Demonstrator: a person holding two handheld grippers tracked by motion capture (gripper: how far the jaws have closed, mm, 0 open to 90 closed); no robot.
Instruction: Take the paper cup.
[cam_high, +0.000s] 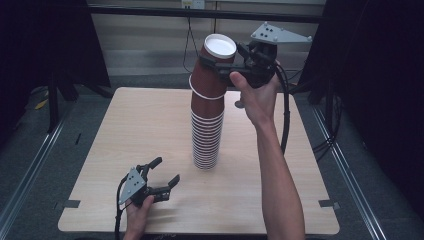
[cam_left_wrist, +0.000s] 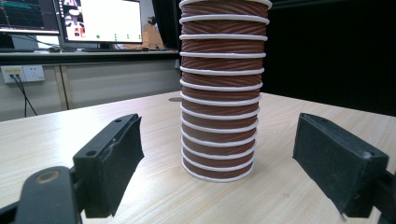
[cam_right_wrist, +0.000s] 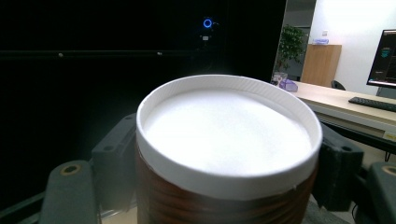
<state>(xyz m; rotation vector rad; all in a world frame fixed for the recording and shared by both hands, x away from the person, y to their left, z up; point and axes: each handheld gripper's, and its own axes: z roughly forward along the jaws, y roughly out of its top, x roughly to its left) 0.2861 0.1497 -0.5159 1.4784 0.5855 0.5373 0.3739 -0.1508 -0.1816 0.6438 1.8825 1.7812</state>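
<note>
Where the stack of cups (cam_high: 206, 135) stands near the middle of the worktop (cam_high: 125, 140), it forms a tall column of nested brown paper cups with ribbed, spiral-textured walls and white rolled rims. In the left gripper view the rims read as evenly spaced white rings up the stack (cam_left_wrist: 219, 102). The top cup (cam_high: 214, 62) is tilted and lifted partly clear of the cups beneath, its lower part still inside the column. Its interior is plain white and holds nothing (cam_right_wrist: 226, 133).

The right gripper (cam_high: 225, 67) is clenched on this top cup just below the rim, one jaw on each side of the wall (cam_right_wrist: 224, 196). The left gripper (cam_high: 166, 172) rests on the worktop in front and to the left of the stack, apart from it; its jaws are spread wide and grasp nothing, the stack base showing between them farther off.
</note>
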